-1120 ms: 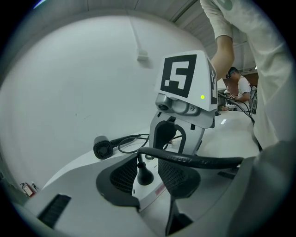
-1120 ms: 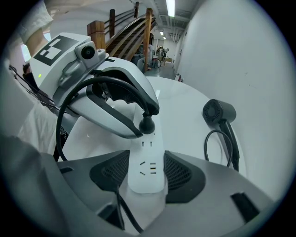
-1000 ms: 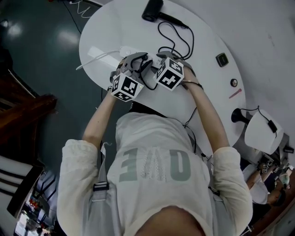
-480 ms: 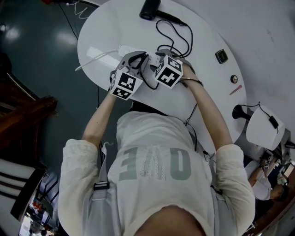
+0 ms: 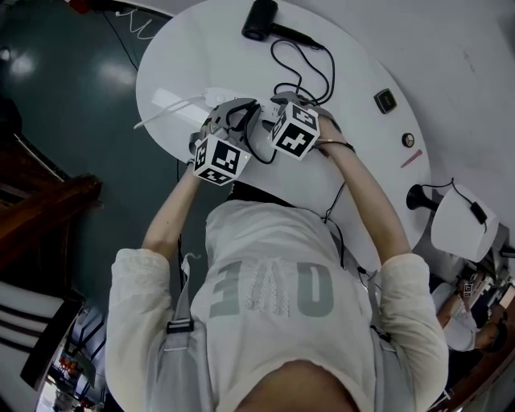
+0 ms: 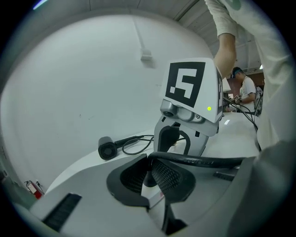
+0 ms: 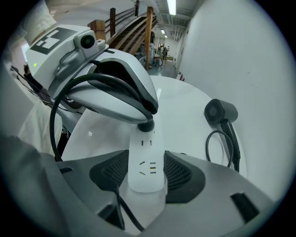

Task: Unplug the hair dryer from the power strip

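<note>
A black hair dryer lies at the far side of the round white table, its cord looping back toward the white power strip. My right gripper is shut on the power strip, one pad pressed on each long side, and points steeply down. My left gripper reaches in from the other side and is shut on the black plug, which stands in the strip's far socket. In the right gripper view the plug shows under the left gripper's fingertips. The hair dryer rests beyond both.
The strip's white cable runs off the table's left edge. A small black square, a round knob and a reddish stick lie at the right. A white stand stands lower right, dark floor and wooden stairs at the left.
Both grippers stay together over the power strip. The left gripper's marker cube has shifted only slightly toward me; the right has not moved.
</note>
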The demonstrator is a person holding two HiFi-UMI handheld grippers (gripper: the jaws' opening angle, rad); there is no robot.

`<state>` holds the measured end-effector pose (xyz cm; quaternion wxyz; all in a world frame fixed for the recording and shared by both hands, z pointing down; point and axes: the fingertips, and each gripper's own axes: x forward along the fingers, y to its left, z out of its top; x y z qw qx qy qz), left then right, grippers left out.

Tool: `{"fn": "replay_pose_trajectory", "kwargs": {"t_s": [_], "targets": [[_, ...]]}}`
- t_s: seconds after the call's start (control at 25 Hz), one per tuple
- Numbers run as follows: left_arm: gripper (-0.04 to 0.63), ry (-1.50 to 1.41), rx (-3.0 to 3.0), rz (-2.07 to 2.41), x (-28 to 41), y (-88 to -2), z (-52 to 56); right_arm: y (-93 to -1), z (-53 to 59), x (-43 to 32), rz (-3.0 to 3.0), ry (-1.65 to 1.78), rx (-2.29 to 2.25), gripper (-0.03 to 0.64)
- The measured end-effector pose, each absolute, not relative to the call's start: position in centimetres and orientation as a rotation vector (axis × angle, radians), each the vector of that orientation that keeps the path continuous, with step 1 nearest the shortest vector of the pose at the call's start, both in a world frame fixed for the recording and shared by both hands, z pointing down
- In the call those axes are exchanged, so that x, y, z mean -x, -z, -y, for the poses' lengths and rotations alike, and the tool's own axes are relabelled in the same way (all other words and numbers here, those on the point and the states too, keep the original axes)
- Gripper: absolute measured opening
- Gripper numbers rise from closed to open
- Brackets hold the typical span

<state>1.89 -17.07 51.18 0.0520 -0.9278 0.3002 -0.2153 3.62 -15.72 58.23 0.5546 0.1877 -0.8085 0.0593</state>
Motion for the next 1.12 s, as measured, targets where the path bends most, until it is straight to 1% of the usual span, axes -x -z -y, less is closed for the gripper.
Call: {"fn": "replay_pose_trajectory", "kwargs": {"t_s": [0.32,0.48,0.68,0.8,1.04,1.08,1.12], "targets": [[0.043,0.622,2.849,-0.929,-2.4,-50.6,17.1,-58.1,15.6,-3.7,1.928,-0.128,-0.425,0.239],[0.043,0.668,2.730,-0.879,-3.0,-50.6,16.5,-58.0,15.5,-3.7,1.938,-0.122,-0.410,0.239],[0.043,0.675,2.726,-0.861,-3.2,-50.5,16.1,-58.0,15.4,-3.8,1.940,-0.115,-0.406,0.239],[0.031,0.657,2.752,-0.869,-3.0,-50.0,15.9,-58.0,15.3,-3.7,1.940,-0.106,-0.401,0.239],[0.029,0.650,2.885,-0.973,-1.7,-50.1,15.9,-58.0,14.8,-3.2,1.954,-0.096,-0.387,0.239],[0.029,0.611,2.908,-0.996,-1.5,-49.5,15.9,-58.1,14.8,-3.1,1.954,-0.098,-0.391,0.239],[0.029,0.510,2.918,-1.021,-1.4,-47.5,15.9,-58.2,14.8,-3.0,1.951,-0.095,-0.398,0.239]]}}
